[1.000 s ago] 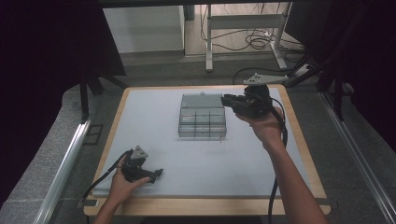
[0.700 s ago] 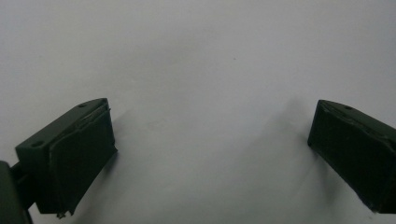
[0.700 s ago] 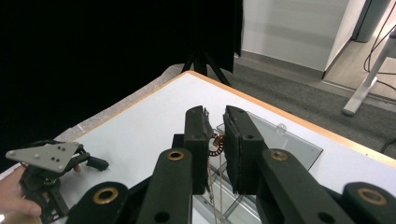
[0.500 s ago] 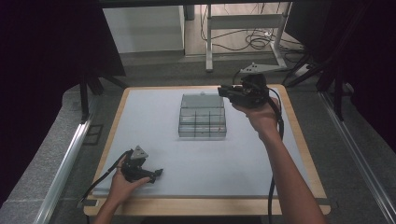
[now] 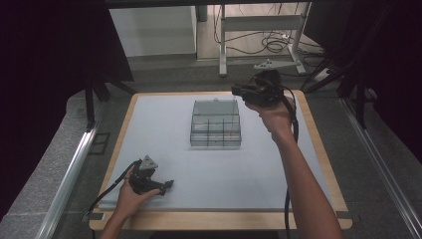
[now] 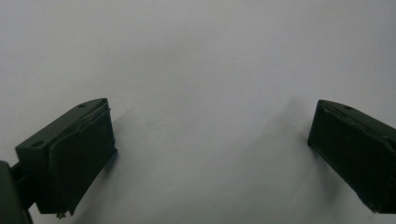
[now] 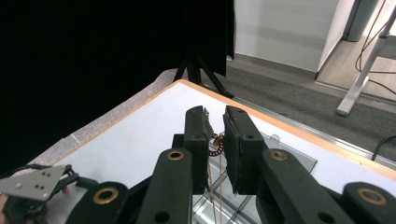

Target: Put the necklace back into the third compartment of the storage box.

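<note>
Pinching a thin chain in my right gripper above the clear compartment box, left gripper open, I risk it snagging on a divider.

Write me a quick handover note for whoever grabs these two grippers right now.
Right gripper: held above the far right corner of the clear compartment box, jaws nearly closed on a thin chain with a small reddish ring at the top; the chain hangs down toward the box.
Left gripper: resting on the white mat at the near left, jaws wide open, holding nothing.
Box: mid-table, lid open and standing up at the back.
Done: chain is picked up.
Left: probably lower the chain into a compartment and release it; which compartment, I cannot tell.
</note>
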Demonstrator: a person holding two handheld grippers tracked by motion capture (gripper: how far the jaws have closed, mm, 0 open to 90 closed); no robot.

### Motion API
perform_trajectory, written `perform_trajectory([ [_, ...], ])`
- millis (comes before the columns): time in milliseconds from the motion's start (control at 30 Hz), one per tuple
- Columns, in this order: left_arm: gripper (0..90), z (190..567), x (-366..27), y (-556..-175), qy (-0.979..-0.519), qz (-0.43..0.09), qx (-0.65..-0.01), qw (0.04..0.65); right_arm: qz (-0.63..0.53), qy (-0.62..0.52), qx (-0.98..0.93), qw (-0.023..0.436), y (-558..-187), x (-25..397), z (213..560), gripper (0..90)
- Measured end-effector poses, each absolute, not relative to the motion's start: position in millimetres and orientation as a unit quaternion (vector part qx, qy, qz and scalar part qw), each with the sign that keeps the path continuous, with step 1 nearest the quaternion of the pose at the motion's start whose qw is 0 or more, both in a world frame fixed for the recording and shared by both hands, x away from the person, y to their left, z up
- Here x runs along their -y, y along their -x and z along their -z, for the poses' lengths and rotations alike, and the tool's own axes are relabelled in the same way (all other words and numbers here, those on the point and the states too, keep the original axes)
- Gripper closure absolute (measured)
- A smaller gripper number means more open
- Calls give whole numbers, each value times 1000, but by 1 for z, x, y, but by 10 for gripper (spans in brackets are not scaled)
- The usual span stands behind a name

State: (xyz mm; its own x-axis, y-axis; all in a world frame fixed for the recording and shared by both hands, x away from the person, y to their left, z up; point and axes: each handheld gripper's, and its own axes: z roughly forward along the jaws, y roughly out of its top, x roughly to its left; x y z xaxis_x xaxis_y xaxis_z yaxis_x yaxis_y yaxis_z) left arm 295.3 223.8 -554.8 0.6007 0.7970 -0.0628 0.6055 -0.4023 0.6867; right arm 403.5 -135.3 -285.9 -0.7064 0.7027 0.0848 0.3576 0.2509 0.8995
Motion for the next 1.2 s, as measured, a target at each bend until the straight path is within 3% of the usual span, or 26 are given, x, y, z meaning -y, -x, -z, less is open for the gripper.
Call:
perform_trajectory([
  [1200, 1, 555, -224, -295, -825, -141, -424, 346, -488, -428, -742, 169, -473, 130, 327, 780],
])
